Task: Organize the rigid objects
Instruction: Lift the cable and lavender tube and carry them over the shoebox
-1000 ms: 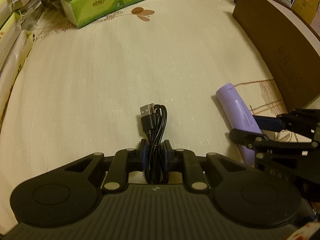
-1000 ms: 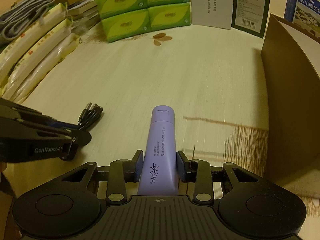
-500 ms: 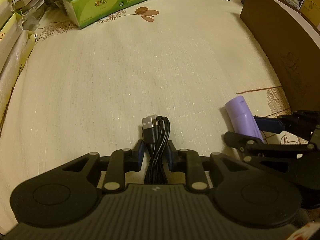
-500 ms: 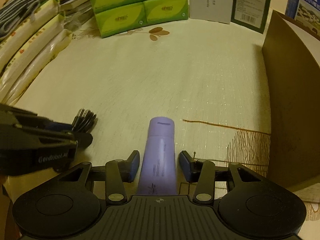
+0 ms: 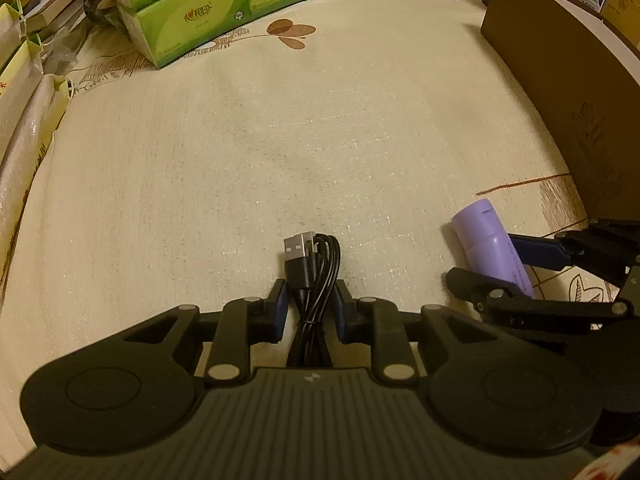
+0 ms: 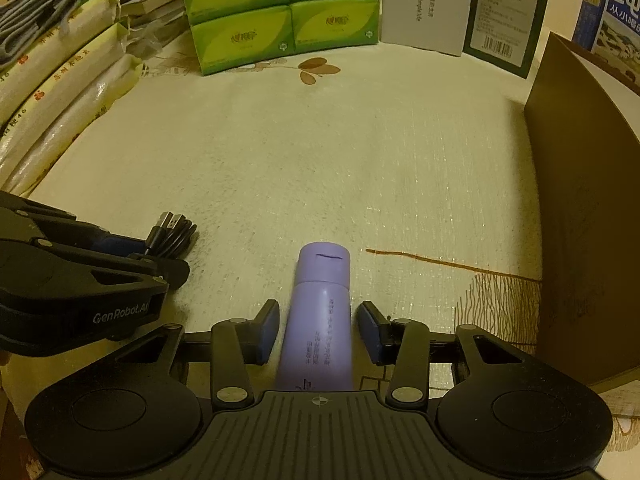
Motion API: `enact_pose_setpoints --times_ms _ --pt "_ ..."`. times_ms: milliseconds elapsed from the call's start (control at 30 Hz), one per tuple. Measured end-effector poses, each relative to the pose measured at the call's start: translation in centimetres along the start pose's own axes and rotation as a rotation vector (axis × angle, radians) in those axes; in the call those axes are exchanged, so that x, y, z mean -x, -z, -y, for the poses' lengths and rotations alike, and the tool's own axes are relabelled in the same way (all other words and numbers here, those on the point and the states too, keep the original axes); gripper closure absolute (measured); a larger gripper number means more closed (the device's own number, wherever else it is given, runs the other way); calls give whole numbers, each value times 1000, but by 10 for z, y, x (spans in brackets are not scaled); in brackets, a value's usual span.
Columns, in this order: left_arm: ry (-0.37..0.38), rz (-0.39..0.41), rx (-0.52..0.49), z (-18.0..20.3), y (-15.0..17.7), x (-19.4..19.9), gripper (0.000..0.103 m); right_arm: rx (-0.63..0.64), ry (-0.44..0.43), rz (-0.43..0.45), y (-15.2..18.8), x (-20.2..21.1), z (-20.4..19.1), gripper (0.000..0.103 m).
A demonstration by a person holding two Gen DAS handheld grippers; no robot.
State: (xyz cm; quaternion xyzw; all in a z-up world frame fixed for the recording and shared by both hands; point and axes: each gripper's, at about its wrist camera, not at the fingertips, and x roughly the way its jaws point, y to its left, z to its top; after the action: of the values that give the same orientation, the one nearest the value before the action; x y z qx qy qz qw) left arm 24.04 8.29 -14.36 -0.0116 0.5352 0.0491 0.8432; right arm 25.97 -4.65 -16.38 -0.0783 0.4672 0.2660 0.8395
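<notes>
A coiled black USB cable (image 5: pixel 316 264) lies on the cream tablecloth (image 5: pixel 280 140). My left gripper (image 5: pixel 311 308) is shut on its middle, and the plug end sticks out ahead of the pads. To its right a lilac tube (image 6: pixel 322 280) lies on the cloth, cap pointing away. My right gripper (image 6: pixel 318 320) straddles the tube. Its jaws are closing, with a thin gap showing on each side between pad and tube. In the left wrist view the tube (image 5: pixel 488 240) sits between the right gripper's (image 5: pixel 484 260) fingers. The right wrist view shows the cable (image 6: pixel 172 234) in the left gripper (image 6: pixel 160 258).
A tall brown cardboard box (image 6: pixel 580 220) stands along the right. Green tissue packs (image 6: pixel 280 20) and upright cartons (image 6: pixel 424 4) line the back. Long wrapped packages (image 6: pixel 60 92) lie along the left edge. Bare cloth stretches ahead of both grippers.
The right gripper's pads have come off the lilac tube and stand slightly apart from it. The tube sits lower and nearer in both views. The left gripper still holds the cable.
</notes>
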Motion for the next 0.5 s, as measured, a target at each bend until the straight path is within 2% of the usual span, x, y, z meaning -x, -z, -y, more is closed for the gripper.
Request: enact_pose_setpoints --times_ms 33,500 --pt "0 1 -2 0 0 0 84 4 -4 1 0 1 0 72" --pt "1 -2 -43 11 2 6 85 -17 -32 -10 2 9 7 73"
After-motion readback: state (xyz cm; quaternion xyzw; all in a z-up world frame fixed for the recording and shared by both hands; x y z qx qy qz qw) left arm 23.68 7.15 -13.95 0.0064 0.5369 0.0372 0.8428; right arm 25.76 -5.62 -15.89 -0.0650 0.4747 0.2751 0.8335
